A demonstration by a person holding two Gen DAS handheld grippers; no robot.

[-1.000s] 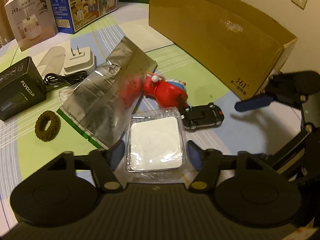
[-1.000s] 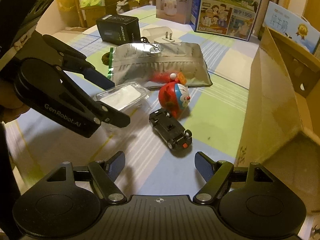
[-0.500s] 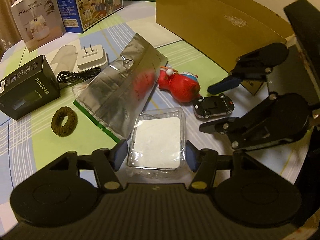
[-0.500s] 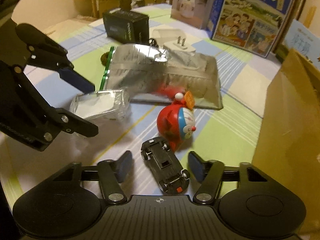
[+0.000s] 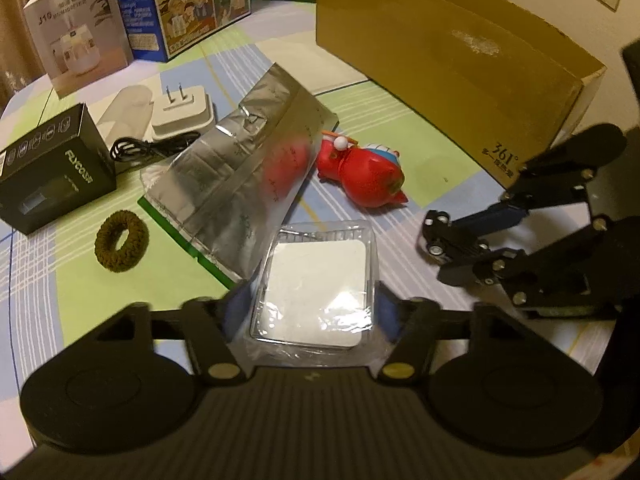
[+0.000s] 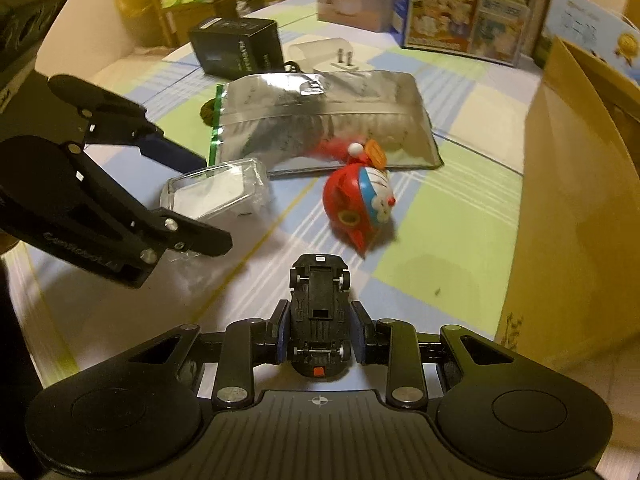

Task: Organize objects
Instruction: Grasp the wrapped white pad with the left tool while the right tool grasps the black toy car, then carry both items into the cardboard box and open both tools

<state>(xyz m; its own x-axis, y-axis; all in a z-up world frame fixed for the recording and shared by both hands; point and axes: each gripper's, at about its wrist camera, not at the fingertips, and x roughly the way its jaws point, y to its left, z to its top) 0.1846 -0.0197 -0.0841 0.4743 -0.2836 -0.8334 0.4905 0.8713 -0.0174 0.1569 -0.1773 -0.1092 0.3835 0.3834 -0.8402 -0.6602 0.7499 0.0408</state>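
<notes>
My right gripper (image 6: 319, 330) is shut on a black toy car (image 6: 319, 308) that lies upside down; it also shows in the left wrist view (image 5: 450, 236) at the right. My left gripper (image 5: 310, 304) holds a clear plastic pack with a white pad (image 5: 316, 284) between its fingers; the same pack shows in the right wrist view (image 6: 218, 192). A red Doraemon toy (image 5: 366, 174) lies beside a silver foil bag (image 5: 236, 160). An open cardboard box (image 5: 460, 56) stands at the back right.
A brown hair tie (image 5: 121, 240), a black Flyco box (image 5: 52, 168), a white plug with black cable (image 5: 182, 116), a white humidifier box (image 5: 76, 24) and a blue milk carton box (image 5: 192, 0) sit on the checked tablecloth at the left and back.
My right gripper has moved forward around the toy car and closed on it. The red toy has rolled slightly. My left gripper stays on the plastic pack.
</notes>
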